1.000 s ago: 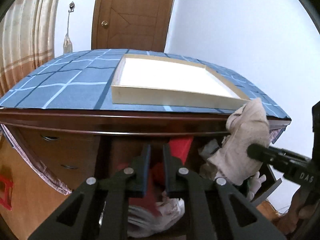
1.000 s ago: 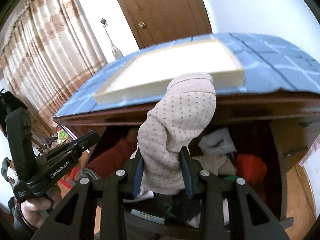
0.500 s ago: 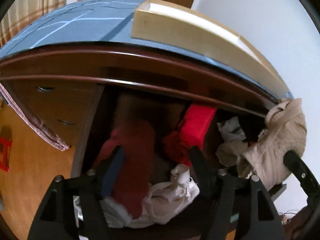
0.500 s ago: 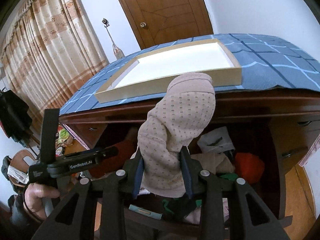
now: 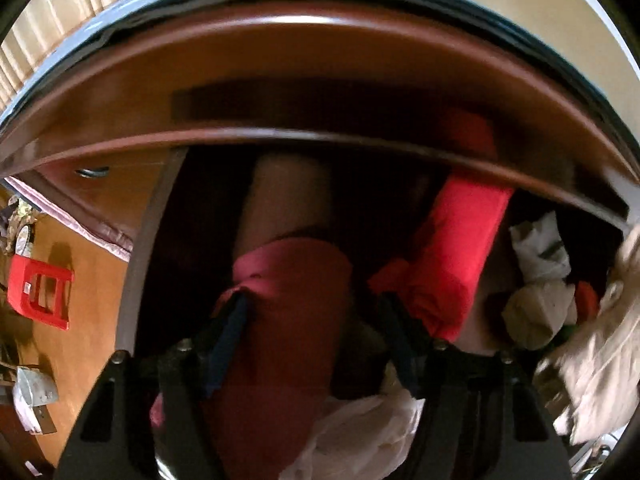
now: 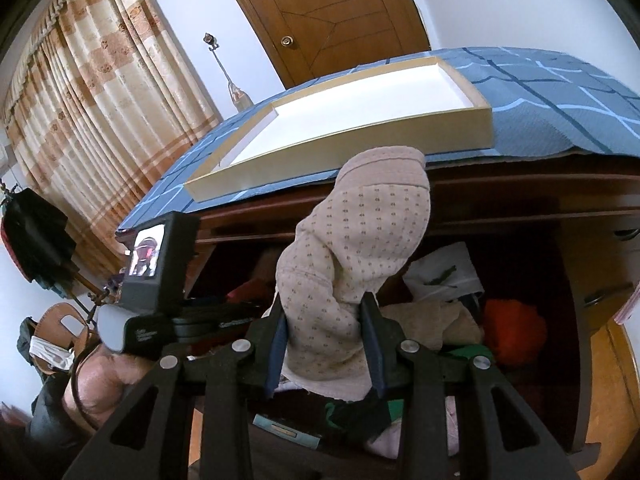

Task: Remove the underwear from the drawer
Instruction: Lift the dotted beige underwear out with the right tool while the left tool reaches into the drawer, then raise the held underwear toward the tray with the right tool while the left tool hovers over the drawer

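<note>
- The open drawer (image 5: 136, 264) under the dark wooden dresser top (image 6: 520, 184) is packed with clothes: we see a dark pink rolled garment (image 5: 288, 320), a bright red roll (image 5: 452, 256) beside it, a pale roll (image 5: 284, 204) behind the pink one, white crumpled fabric (image 5: 360, 432) at the front, and an orange bundle (image 6: 512, 328) at the far right.
- On the blue checked cloth (image 6: 560, 92) over the dresser sits a shallow cream tray (image 6: 360, 140) with a white inside and nothing in it.
- Our right gripper (image 6: 326, 344) has its fingers pressed narrow on the beige dotted underwear (image 6: 360, 256), which stands up out of the drawer, clear of the pile, in front of the dresser edge.
- Our left gripper (image 5: 316, 340) points steeply down into the drawer; its jaws are closing, the dark pink garment lies between them, and we cannot tell whether the pads touch it yet.
- In the right wrist view the left tool's body with a small screen (image 6: 148, 256) shows at left, held by a hand (image 6: 108, 376).
- Around us: a striped curtain (image 6: 100, 100), a wooden door (image 6: 332, 12), a red plastic stool (image 5: 40, 292) on the wooden floor.
</note>
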`<state>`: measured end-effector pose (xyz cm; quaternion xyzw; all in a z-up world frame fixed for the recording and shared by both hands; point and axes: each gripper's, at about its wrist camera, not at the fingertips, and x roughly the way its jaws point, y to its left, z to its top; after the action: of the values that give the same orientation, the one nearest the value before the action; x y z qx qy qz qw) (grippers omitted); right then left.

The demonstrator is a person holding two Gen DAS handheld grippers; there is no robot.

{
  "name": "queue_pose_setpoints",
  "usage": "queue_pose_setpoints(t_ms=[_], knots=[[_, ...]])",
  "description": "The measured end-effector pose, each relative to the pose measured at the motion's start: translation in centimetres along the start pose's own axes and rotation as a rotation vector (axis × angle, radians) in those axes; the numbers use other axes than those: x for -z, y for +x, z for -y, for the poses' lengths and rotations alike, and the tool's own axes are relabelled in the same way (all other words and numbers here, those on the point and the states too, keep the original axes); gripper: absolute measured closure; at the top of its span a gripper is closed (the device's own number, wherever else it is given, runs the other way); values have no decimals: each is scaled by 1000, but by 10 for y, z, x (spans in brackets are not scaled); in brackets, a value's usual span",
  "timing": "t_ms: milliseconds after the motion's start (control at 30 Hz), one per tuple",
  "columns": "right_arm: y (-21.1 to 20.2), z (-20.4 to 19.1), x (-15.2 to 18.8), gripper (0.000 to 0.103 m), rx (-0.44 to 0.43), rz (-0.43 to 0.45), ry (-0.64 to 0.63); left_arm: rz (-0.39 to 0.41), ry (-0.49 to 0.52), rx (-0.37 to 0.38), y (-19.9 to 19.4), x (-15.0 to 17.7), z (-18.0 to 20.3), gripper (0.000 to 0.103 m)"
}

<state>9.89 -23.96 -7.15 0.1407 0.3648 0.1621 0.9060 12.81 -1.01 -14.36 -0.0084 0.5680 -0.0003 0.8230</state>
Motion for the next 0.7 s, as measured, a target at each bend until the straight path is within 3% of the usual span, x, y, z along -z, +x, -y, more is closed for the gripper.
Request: queue_pose_setpoints(t_ms=[33,100,167,500,700], knots=[[1,1,0,66,-3,-1,4,-14,0,9,3,-2,-2,58],[1,3,1,66,-5,-1,12,-39,-4,32,8,-3,-4,64],[1,5,1,66,-5,-1,25,-26,13,55,5,-2,-6,78],[-12,14,1,66,10,49,70,240,-10,305,-52,21,-37,85],[-18,5,2,66,25,67,37,372,51,347,-91,30,-40,87]])
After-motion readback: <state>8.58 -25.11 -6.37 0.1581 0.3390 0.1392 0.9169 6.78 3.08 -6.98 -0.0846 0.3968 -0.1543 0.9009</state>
